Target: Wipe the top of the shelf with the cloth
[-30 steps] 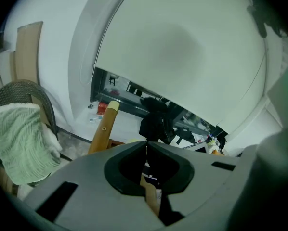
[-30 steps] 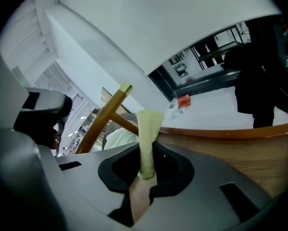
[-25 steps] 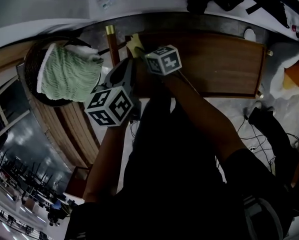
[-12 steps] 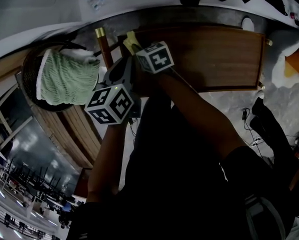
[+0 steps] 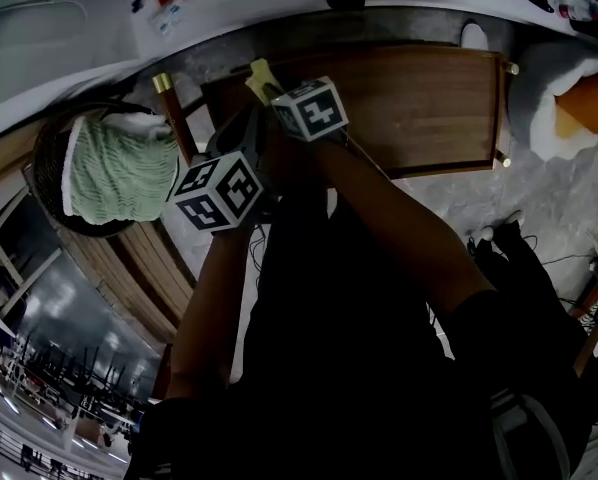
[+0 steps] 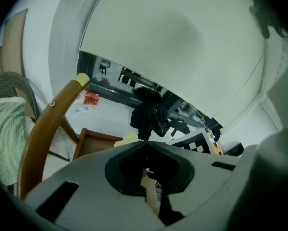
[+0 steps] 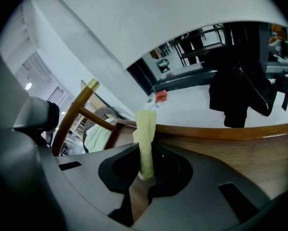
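The shelf's brown wooden top (image 5: 419, 108) lies across the upper head view. At its left end my right gripper (image 5: 271, 90) is shut on a pale yellow cloth (image 5: 260, 74). In the right gripper view the cloth (image 7: 145, 134) stands as a folded strip pinched between the jaws, right above the wooden top (image 7: 240, 143). Just to its left my left gripper (image 5: 249, 133) hangs beside the shelf. In the left gripper view the left gripper (image 6: 146, 150) has its jaws together with nothing in them, and the cloth (image 6: 127, 138) and the shelf's corner (image 6: 93, 141) show beyond.
A dark round basket (image 5: 49, 183) holding a green knitted cloth (image 5: 114, 168) sits left of the shelf. A wooden post with a brass cap (image 5: 169, 108) rises between them. White and orange stuffing (image 5: 569, 108) lies to the shelf's right, and cables (image 5: 499, 238) trail on the floor.
The right gripper with the cloth now sits farther right of the brass-capped post, along the shelf's left end. The left gripper stayed beside it. The head view has shifted.
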Motion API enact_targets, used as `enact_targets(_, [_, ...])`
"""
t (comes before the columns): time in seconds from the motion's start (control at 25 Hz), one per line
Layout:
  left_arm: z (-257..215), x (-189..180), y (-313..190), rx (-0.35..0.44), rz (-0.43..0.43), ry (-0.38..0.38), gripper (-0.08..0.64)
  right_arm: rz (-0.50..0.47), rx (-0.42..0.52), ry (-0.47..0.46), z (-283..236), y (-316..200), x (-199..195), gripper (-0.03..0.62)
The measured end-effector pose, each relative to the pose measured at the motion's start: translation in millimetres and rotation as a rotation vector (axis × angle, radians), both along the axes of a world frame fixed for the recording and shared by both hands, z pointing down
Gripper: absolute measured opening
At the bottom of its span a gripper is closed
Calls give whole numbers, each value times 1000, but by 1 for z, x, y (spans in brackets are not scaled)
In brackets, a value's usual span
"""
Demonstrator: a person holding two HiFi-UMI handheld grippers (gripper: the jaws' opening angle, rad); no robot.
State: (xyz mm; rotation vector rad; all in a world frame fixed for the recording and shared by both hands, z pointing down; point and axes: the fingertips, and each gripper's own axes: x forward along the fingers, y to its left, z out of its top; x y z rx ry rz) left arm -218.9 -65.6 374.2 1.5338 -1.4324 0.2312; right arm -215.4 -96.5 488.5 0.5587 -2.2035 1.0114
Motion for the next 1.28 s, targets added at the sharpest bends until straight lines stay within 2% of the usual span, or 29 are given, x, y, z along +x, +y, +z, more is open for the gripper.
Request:
enact_targets(0.16, [3,18,-7,0,23,-3,12,27,-28,25,2,-4,28,52])
enact_targets(0.52, [20,68,-21,-21,46,30,12,96,0,42,2,-27,94,52])
enact_targets(1.12, [40,160,-38,-55,150,30,12,218,18,111,0,-60,223,52])
enact_targets(1.28, [37,192,-46,-47,207,39,12,262,34,140,-2,-76,264,52])
